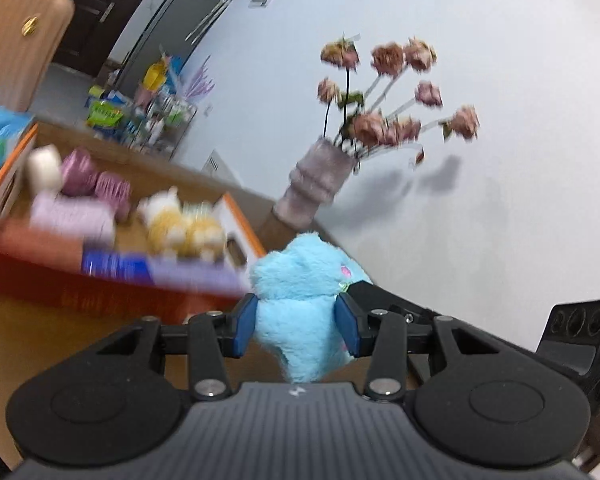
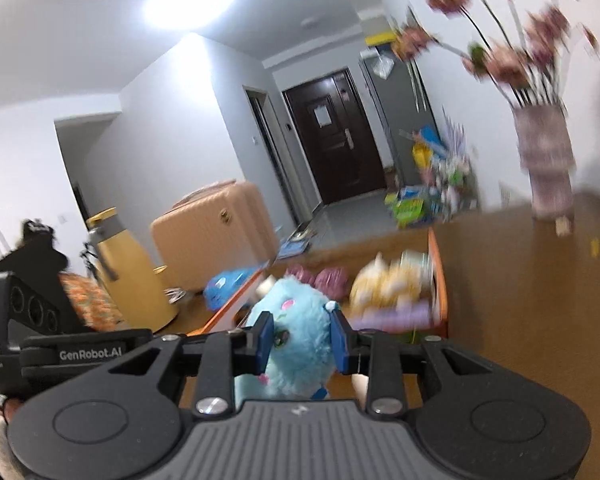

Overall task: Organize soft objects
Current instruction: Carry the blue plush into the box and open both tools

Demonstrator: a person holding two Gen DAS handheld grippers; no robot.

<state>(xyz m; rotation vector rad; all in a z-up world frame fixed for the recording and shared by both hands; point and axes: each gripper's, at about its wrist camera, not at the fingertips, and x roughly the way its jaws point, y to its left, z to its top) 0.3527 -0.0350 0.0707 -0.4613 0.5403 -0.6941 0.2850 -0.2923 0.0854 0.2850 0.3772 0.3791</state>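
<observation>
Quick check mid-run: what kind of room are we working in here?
Most likely a home apartment, near the entrance: a dark front door down the hall, a pink suitcase on the floor, and a vase of dried flowers on the wooden table.

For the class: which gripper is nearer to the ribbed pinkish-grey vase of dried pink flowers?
Left, probably. The left gripper, holding the fluffy light-blue plush toy, sits just before the vase; the right gripper views it farther off, across the wooden table.
</observation>
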